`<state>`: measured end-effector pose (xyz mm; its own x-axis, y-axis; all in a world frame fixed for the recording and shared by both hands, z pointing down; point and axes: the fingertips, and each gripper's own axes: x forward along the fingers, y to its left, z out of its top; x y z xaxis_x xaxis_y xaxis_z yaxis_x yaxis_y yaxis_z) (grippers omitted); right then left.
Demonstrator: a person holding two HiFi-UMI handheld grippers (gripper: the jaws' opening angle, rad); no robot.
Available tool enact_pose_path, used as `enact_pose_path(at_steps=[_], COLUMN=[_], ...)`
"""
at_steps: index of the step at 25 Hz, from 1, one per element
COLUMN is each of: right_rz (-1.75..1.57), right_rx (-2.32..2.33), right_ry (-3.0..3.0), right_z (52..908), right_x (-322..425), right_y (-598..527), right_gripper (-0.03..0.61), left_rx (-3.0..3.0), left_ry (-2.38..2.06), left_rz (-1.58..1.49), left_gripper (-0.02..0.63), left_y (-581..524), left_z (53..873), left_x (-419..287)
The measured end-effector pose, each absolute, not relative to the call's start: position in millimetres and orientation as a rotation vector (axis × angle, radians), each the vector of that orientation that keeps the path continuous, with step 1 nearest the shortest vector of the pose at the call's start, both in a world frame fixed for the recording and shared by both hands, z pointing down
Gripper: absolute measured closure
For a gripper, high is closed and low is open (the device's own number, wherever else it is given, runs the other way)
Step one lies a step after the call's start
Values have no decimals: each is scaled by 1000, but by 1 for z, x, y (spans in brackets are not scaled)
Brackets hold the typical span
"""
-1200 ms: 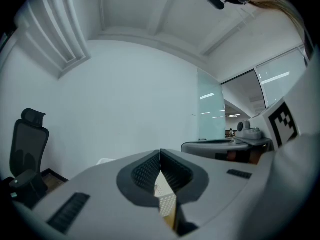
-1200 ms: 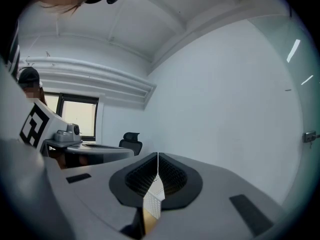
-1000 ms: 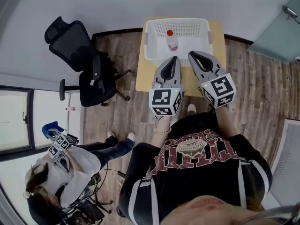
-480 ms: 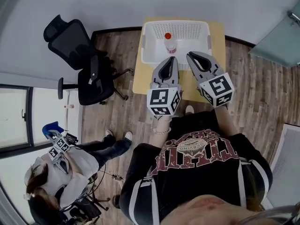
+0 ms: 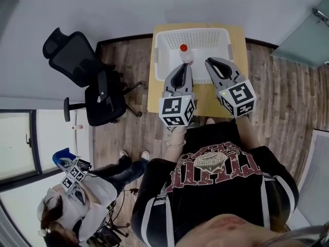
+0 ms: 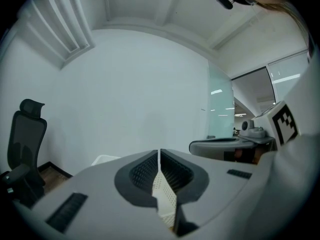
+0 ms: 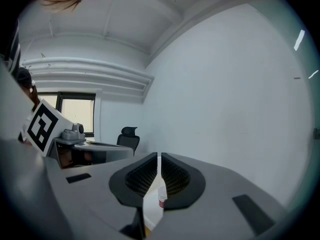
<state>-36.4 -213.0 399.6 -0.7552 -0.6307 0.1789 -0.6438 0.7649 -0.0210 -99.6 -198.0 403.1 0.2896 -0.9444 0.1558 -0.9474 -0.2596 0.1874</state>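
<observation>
1. While the bottle [image 5: 184, 55] stands upright with its red cap, as it did a second ago, in the white basket [image 5: 160, 60] on the small table [image 5: 238, 40], my grippers have come closer to it.
2. My left gripper [image 5: 185, 66] now has its tips just beside the bottle in the head view. Its jaws are together and hold nothing.
3. My right gripper [image 5: 210, 62] is over the front rim of the basket, also closed and empty. Through the slit under its tips a red-marked part of the bottle now shows, which was not there before.
4. I judge this as an approach only: nothing is gripped yet.
5. An office chair [image 5: 82, 71] stands well apart at the left.
</observation>
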Motion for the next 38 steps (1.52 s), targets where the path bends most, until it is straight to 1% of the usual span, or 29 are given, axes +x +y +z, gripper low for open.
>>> enact_pose_path(at_steps=[6,8,15,20,32,33,38], right_rz=[144,157,204,253,265,267,280], right_rx=[1089,1113,1230,1281,1377,1391,1456], right_ry=[-2763,-2749,-2694,-2665,-2581,-2574,-2535], right_z=[403,406,417,423,428,428,429], right_x=[-43,-44,-30,-23,-4,-1,16], right_y=[-238,-245,-264,-270,-280,-281,-278], right_gripper=[560,560,560,560,560,560,558], left_rx=[2325,2325,2335,2325,2263,2251,2247], left_ry=[-1691,-1664,-1554,-1453,-1360,-1353,-1316], left_rz=[95,143,335,474,734,756,796], left_gripper=[565,554,498,426,348,331,327], left_y=[-228,-239,-273,-297,-333,-335,-341], left_z=[419,429,462,485,528,533,548], left_x=[-119,-125,-133,-130,-130,-131,-126])
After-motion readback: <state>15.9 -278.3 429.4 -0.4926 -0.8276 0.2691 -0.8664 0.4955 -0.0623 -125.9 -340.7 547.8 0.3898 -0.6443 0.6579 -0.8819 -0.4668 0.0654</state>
